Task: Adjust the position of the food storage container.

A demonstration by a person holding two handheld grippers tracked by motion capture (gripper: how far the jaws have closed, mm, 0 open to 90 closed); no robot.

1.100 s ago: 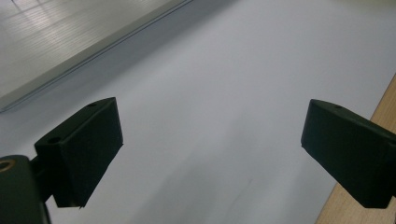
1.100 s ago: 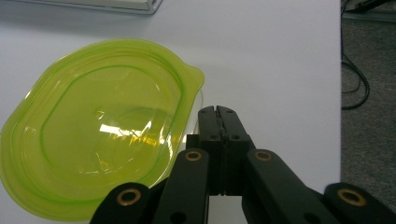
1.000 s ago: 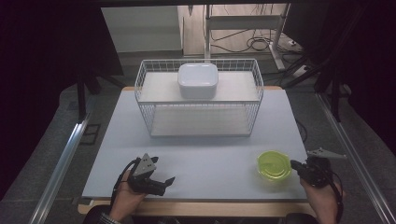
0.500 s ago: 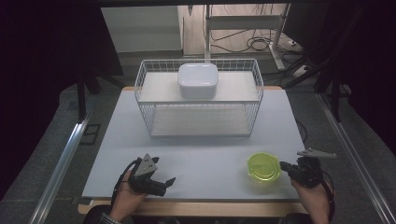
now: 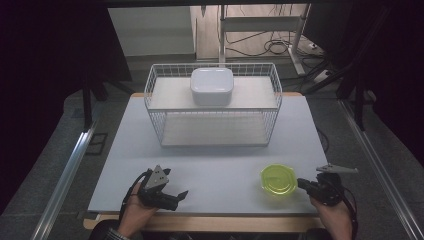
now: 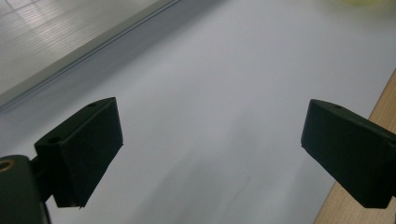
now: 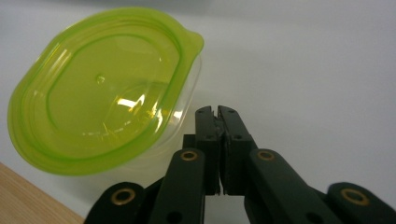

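Beside the green-lidded container [image 5: 278,179], at the near right of the bench [image 5: 215,160], the right tool [image 7: 218,109] is closed and empty; pushing should be kept low and steady.

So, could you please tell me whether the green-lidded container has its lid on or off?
On. The green lid sits over the clear container, covering its rim all round in the right gripper view.

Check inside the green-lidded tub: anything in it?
Through the translucent lid the tub looks empty: just glare and the clear wall below the rim. Its floor under the lid's far side can't be made out.
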